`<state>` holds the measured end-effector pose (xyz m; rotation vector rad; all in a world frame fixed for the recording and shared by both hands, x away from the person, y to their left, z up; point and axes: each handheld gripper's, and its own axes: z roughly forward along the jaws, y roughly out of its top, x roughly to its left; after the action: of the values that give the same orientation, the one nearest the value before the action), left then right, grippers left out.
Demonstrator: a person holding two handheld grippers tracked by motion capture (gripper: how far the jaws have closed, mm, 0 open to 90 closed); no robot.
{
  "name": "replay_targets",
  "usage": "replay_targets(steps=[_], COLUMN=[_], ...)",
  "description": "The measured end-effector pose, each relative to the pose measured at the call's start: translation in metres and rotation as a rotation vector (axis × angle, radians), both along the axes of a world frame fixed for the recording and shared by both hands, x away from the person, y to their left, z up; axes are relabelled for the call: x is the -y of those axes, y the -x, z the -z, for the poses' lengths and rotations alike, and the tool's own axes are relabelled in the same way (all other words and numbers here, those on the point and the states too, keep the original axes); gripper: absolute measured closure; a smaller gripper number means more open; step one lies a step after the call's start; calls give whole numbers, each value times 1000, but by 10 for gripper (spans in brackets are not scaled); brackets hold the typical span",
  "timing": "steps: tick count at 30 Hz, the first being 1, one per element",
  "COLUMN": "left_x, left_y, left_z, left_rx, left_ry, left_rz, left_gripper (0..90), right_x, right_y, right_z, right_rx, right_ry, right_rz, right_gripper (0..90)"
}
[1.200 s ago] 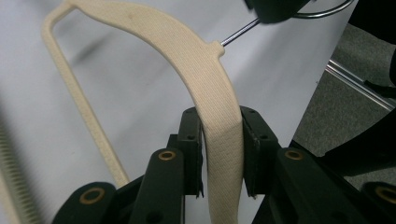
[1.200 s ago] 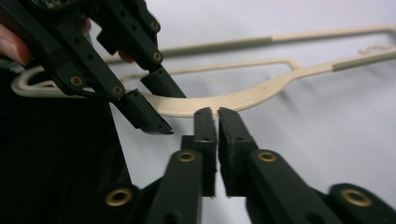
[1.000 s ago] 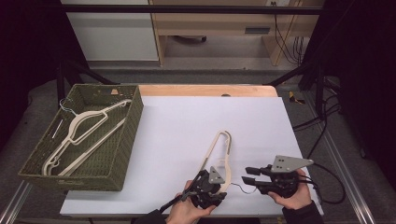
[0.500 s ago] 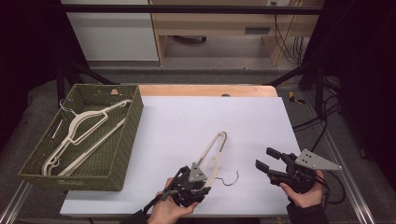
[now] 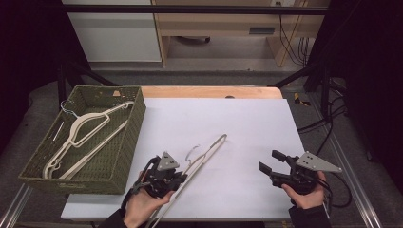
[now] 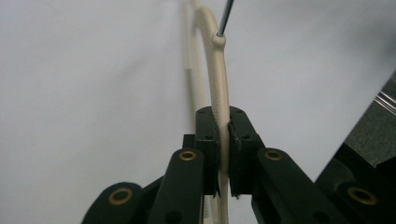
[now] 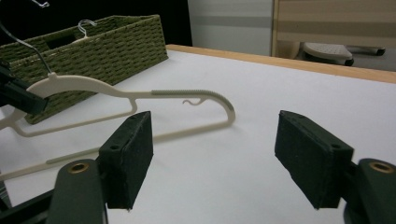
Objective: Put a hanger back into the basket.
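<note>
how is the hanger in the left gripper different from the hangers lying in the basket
The held hanger is clamped in the left gripper, standing on edge, one end touching the white table; the basket hangers lie flat and loose in the woven basket. The held one is alone; those in the basket overlap. All are cream plastic with metal hooks.

Left gripper [image 5: 164,176] clamps the cream hanger [image 5: 202,156] near the wicker basket [image 5: 124,156]; right gripper [image 5: 272,162] hovers spread, well apart.

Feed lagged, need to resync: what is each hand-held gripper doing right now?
Left hand-held gripper: closed on the cream hanger, near its hook.
Right hand-held gripper: open, holding nothing.
</note>
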<state>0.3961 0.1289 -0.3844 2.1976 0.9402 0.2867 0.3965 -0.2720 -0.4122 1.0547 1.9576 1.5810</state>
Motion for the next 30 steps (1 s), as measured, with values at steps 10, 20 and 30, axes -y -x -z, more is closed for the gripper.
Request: replay_targets(steps=[10,20,30], left_x=[-16,-38,-70], left_y=[-8,-8,-17], left_z=[-2,-34,-67], left_rx=[-32,51,123], left_ry=[59,109,138], left_rz=[8,25,46], left_gripper=[861,863,863], right_x=[0,0,1], right_y=[-2,-3,-2], right_z=[3,5,5], right_rx=[3,-18,-12], right_ry=[28,48,61], right_rz=[25,36,49], right_gripper=[217,191,171])
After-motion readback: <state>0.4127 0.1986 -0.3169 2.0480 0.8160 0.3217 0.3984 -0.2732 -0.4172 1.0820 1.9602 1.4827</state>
